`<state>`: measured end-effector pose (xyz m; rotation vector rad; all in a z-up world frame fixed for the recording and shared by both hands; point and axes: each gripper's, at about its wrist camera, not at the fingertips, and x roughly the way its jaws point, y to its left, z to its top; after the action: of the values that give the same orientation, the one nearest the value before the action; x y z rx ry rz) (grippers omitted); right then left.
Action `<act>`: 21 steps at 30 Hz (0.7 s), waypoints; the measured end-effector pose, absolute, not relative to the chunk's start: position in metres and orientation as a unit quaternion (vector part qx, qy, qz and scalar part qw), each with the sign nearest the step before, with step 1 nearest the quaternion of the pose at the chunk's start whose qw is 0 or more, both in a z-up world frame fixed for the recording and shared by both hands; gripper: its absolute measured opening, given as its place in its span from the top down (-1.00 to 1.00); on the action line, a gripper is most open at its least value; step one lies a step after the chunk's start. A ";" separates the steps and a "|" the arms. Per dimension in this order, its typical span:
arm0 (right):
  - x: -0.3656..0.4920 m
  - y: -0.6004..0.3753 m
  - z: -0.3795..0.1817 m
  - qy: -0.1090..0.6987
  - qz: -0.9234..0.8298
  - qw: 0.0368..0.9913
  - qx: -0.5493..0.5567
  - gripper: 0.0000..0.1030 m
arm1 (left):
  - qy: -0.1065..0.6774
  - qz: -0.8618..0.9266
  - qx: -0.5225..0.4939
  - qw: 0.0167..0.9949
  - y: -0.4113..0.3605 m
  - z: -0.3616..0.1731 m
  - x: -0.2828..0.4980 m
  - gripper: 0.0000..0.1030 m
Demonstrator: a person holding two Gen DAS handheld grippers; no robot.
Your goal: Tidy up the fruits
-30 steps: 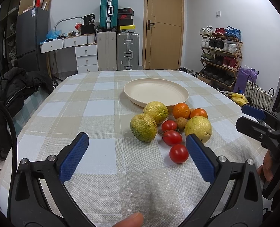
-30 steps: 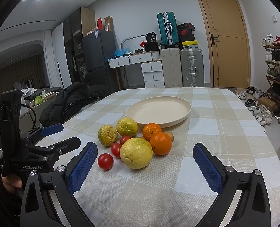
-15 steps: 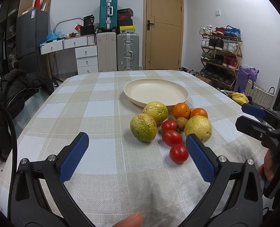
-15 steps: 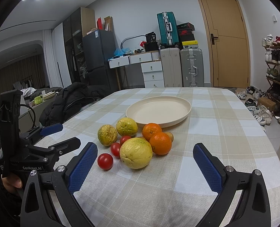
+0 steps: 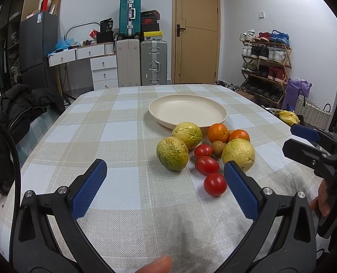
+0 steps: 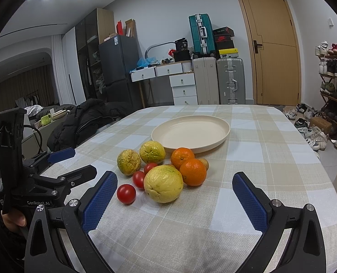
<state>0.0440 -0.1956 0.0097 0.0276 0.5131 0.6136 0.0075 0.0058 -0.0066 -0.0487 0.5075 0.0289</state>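
A cluster of fruit lies on the checked tablecloth in front of an empty cream plate (image 5: 187,110) (image 6: 191,132). It holds three yellow-green citrus fruits (image 5: 172,153) (image 6: 163,183), two oranges (image 5: 218,132) (image 6: 193,172), three red tomatoes (image 5: 215,184) (image 6: 126,193) and a small brown fruit (image 5: 218,146). My left gripper (image 5: 165,177) is open, just short of the fruit on their near-left side. My right gripper (image 6: 175,192) is open too, with the nearest citrus fruit beyond its fingertips. Each gripper shows in the other's view: the right gripper (image 5: 305,141), the left gripper (image 6: 70,162).
The table (image 5: 113,136) carries only the plate and fruit. A black jacket (image 5: 20,107) lies by the left edge. Suitcases (image 5: 153,62), white drawers and a door stand behind; a shoe rack (image 5: 264,68) and basket are on the right. A fingertip (image 5: 155,266) shows at the bottom.
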 end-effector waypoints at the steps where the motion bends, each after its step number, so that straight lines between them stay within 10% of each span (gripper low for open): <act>1: 0.044 -0.196 0.010 0.250 0.299 0.921 0.014 -1.00 | 0.251 0.014 -0.024 0.968 0.006 -0.007 0.007 -0.99; 21: 0.044 -0.196 0.010 0.251 0.298 0.921 0.014 -1.00 | 0.251 0.014 -0.022 0.968 0.004 -0.007 0.008 -0.99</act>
<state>0.0440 -0.1957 0.0097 0.0282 0.5159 0.6114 0.0075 0.0043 -0.0068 -0.0437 0.5076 0.0293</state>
